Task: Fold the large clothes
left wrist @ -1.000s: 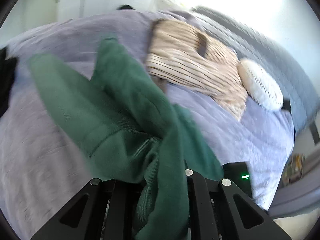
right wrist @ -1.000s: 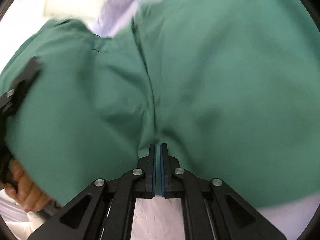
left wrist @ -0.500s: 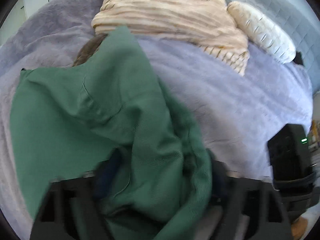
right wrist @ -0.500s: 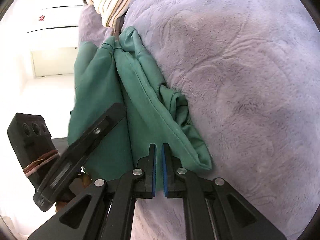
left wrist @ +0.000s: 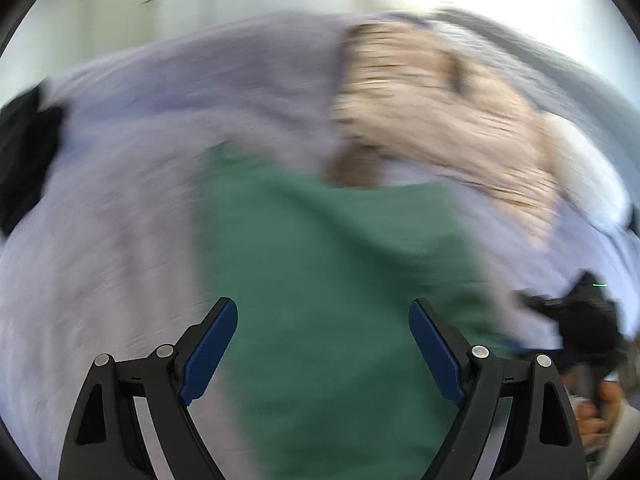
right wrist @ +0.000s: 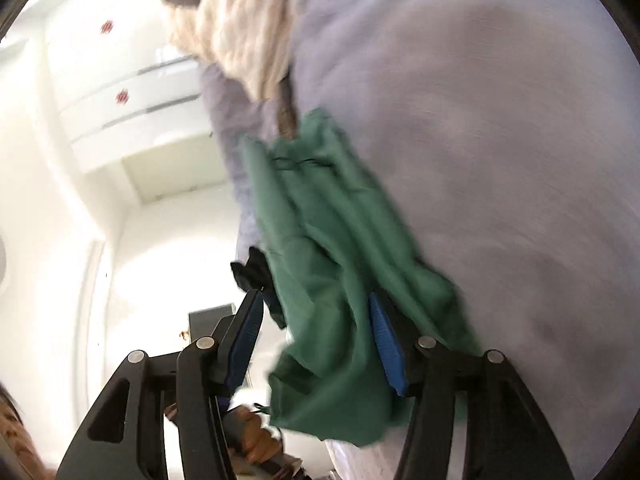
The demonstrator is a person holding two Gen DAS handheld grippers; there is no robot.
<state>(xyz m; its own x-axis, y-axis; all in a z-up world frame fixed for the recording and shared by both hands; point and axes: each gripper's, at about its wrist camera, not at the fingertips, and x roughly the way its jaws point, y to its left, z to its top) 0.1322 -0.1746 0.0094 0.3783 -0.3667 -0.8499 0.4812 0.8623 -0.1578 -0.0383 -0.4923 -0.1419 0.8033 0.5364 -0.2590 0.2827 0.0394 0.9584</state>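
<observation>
A green garment (left wrist: 340,280) lies on the lavender bed cover (left wrist: 120,200), spread flat in the blurred left wrist view. My left gripper (left wrist: 323,312) is open and empty just above it. In the right wrist view the green garment (right wrist: 340,264) lies bunched at the bed's edge. My right gripper (right wrist: 316,312) is open, its jaws on either side of the bunched cloth without pinching it.
A beige striped garment (left wrist: 440,112) lies on the bed beyond the green one, with a white pillow (left wrist: 580,148) to its right. A dark garment (left wrist: 24,152) lies at the bed's far left. White cabinets (right wrist: 120,80) stand beside the bed.
Both grippers have opened and let go of the green garment. It now lies on the bed. Both cameras are moving fast and the left view is blurred.
</observation>
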